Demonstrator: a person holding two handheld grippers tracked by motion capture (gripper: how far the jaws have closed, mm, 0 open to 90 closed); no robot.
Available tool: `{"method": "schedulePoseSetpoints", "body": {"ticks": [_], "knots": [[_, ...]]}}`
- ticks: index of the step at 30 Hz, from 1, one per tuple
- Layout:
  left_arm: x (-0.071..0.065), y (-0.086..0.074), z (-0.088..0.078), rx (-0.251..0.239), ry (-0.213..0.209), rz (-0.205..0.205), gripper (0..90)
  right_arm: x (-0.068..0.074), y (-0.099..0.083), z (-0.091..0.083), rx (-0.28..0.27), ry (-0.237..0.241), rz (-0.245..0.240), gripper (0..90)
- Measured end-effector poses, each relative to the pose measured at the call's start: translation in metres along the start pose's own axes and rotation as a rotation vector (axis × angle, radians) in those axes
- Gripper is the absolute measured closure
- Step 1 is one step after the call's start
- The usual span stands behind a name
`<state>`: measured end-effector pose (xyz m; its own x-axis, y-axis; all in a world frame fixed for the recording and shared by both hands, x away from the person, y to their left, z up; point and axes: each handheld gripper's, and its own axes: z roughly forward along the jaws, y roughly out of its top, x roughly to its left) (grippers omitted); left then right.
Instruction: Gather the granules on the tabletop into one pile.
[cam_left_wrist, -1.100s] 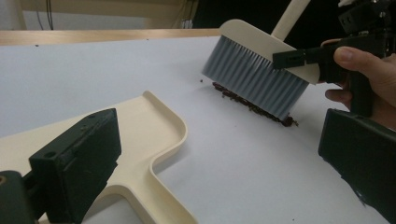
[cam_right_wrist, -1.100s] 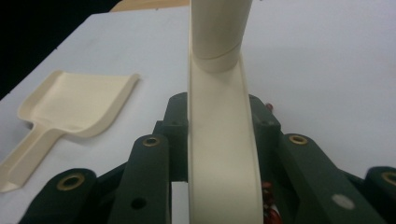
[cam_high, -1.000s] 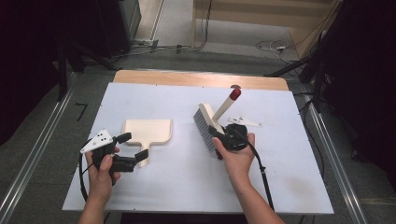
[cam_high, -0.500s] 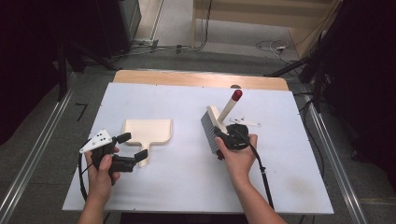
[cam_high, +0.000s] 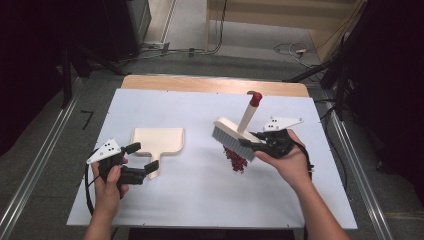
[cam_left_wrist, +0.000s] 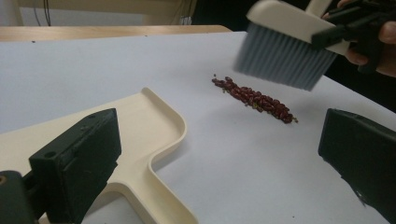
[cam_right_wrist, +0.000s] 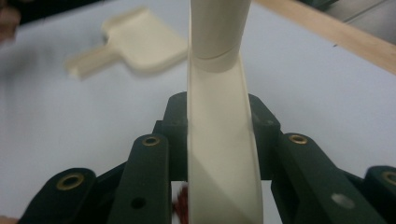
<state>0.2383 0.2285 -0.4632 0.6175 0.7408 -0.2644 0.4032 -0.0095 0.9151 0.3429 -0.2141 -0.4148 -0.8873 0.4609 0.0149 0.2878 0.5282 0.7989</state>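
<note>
While the left gripper (cam_high: 141, 161) hovers at lower left with jaws spread around the cream dustpan's (cam_high: 158, 141) handle, red beans (cam_high: 236, 159) lie mid-frame, and the right gripper (cam_high: 251, 141) pinches the brush (cam_high: 234, 137) above them.

A cream dustpan (cam_high: 159, 141) of smooth, matt plastic lies on a counter (cam_high: 200, 200) topped with a matt white sheet over a pale wood edge. The brush (cam_high: 235, 137) has a cream plastic back and soft grey bristles. Black jaws look matt, slightly rough plastic.
</note>
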Motion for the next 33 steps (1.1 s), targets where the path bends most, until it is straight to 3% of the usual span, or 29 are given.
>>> {"method": "schedulePoseSetpoints", "body": {"ticks": [2, 5, 8, 13, 22, 33], "knots": [[-0.001, 0.0, 0.001, 0.001, -0.001, 0.0, 0.0, -0.001, -0.01, -0.005, 0.044, 0.069, -0.072, 65.3], [-0.001, 0.0, 0.002, 0.006, 0.0, 0.0, 0.0, 0.002, -0.028, -0.005, 0.072, 0.18, -0.13, 65.3], [-0.001, 0.0, 0.003, 0.01, 0.001, 0.001, 0.0, 0.001, -0.041, 0.003, 0.088, 0.248, -0.153, 65.3], [-0.001, -0.001, 0.002, 0.013, 0.003, 0.002, 0.0, -0.014, -0.044, 0.016, 0.066, 0.203, -0.154, 65.3], [0.001, -0.001, 0.002, 0.008, 0.0, -0.002, 0.0, -0.036, -0.034, 0.039, 0.067, 0.193, -0.154, 65.2], [0.0, -0.001, 0.002, 0.013, -0.001, -0.001, 0.0, -0.053, -0.022, 0.051, 0.06, 0.164, -0.129, 65.3]]}}
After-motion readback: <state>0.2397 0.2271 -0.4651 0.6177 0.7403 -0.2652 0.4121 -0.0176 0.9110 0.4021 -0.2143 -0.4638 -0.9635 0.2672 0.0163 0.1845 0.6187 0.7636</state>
